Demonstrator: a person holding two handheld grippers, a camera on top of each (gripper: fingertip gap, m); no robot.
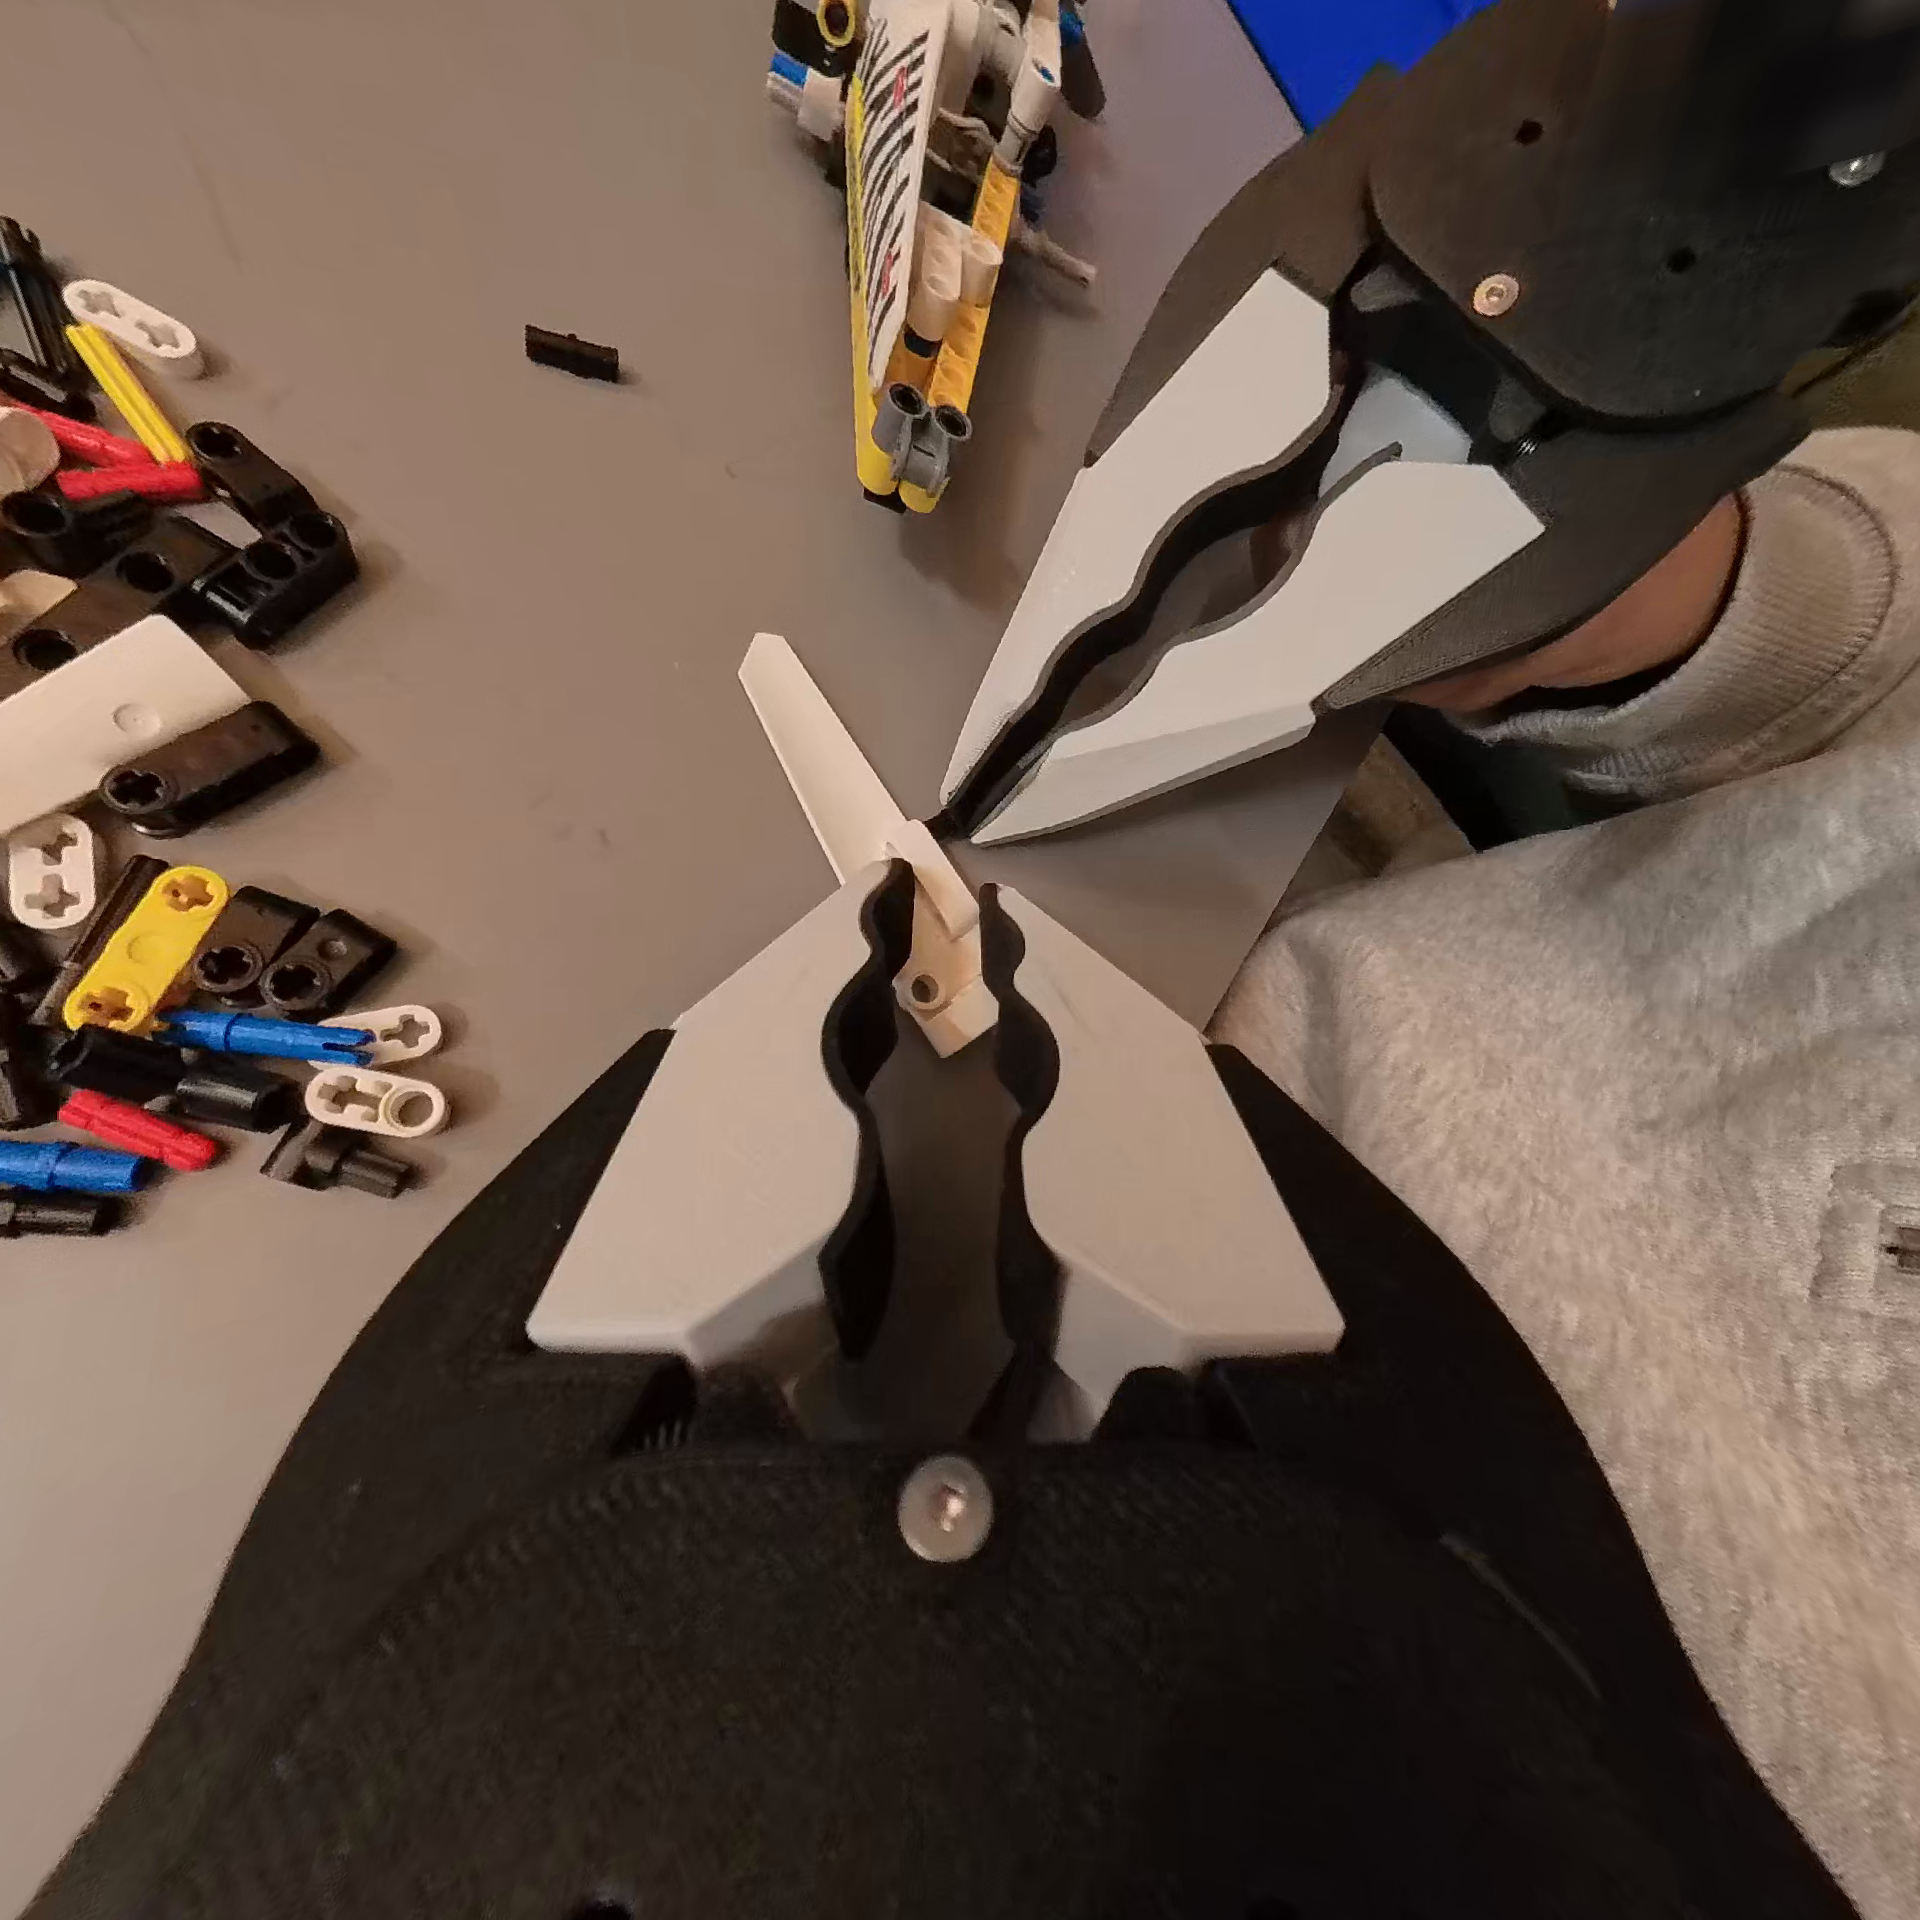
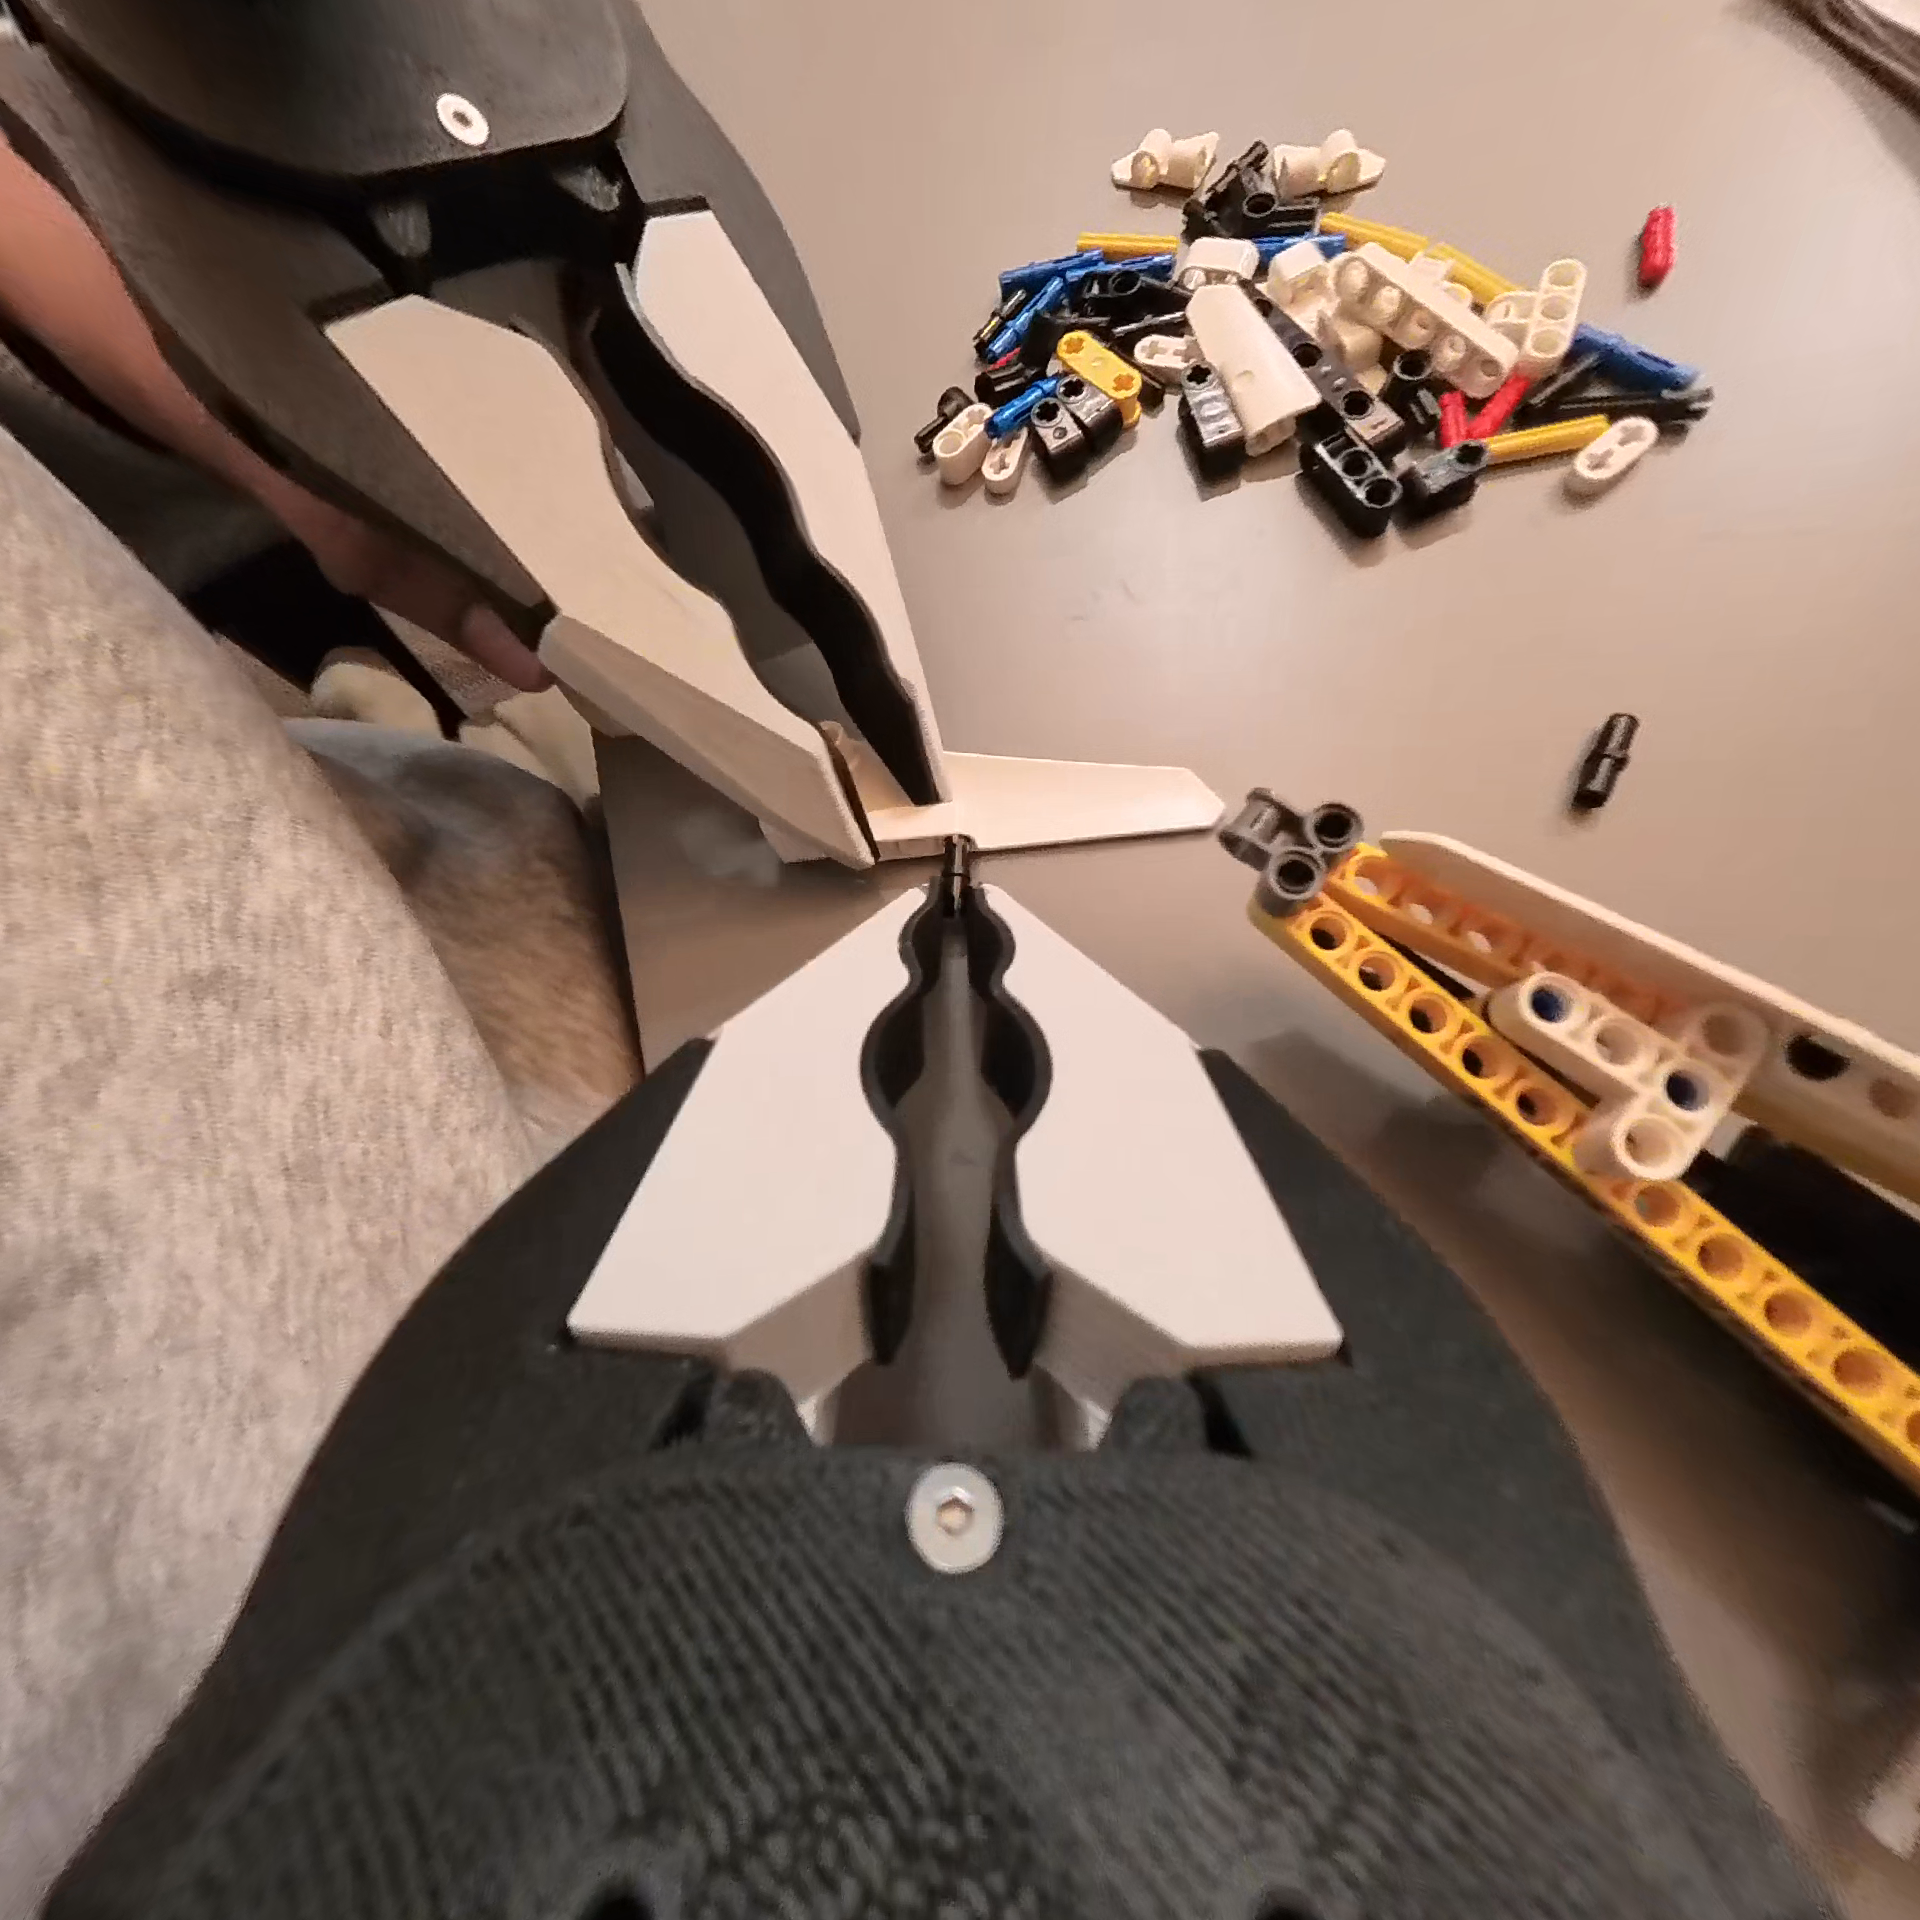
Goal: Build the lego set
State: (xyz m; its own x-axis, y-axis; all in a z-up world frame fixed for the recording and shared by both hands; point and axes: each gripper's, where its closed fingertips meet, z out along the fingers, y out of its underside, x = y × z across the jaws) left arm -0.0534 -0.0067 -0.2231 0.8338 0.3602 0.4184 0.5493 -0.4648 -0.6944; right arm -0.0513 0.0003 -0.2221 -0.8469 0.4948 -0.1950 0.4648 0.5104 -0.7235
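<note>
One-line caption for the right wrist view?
Right gripper presents a small black pin to the white blade clamped by the left gripper.

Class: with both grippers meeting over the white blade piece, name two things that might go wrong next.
1. The right gripper pinches a small black pin only at its very tips; pressed against the white blade piece, it might twist or pop out.
2. The left gripper holds that blade near one end, so a push may pivot it in the grip.
</note>
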